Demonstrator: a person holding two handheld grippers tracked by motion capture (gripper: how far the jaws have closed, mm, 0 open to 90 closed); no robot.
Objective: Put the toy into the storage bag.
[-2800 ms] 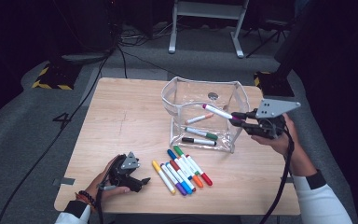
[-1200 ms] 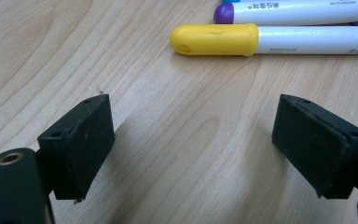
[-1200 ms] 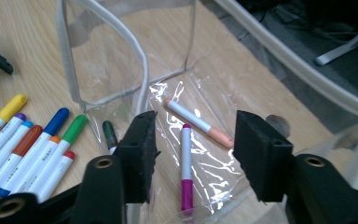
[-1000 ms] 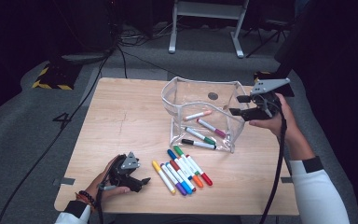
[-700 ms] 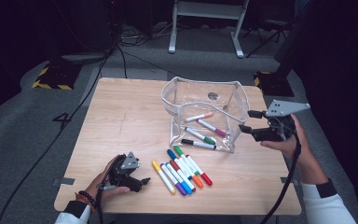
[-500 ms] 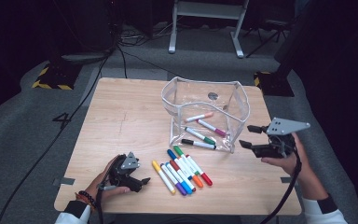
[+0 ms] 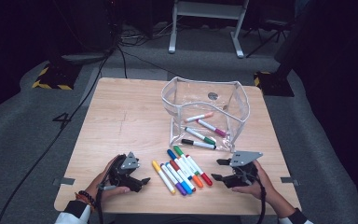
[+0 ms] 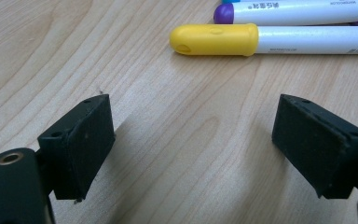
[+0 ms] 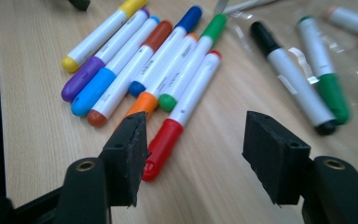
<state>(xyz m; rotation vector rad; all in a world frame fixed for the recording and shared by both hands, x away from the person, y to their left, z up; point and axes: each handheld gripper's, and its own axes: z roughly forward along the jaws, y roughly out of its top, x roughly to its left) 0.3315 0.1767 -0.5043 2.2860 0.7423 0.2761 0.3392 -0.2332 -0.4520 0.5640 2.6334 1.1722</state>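
Observation:
A row of several loose markers (image 7: 182, 170) lies on the wooden table near its front edge. Behind them a clear plastic pouch (image 7: 240, 100) stands open with several markers (image 7: 200, 137) inside. My left gripper (image 7: 142, 183) rests on the table left of the row, open and empty, and its own view has the yellow-capped marker (image 8: 214, 39) just ahead of the gripper (image 8: 200, 144). My right gripper (image 7: 216, 170) sits right of the row, open and empty. In its own view the gripper (image 9: 196, 154) points at the red-capped marker (image 9: 177, 121).
The table (image 7: 121, 116) has bare wood on its left half. A black cable (image 7: 74, 116) runs across the grey floor to the left. A metal stand (image 7: 205, 18) is on the floor beyond the table.
The right gripper held a pink-capped marker over the pouch, let it go inside, then drew back and down to the table's near right beside the loose markers. The left gripper stayed put.

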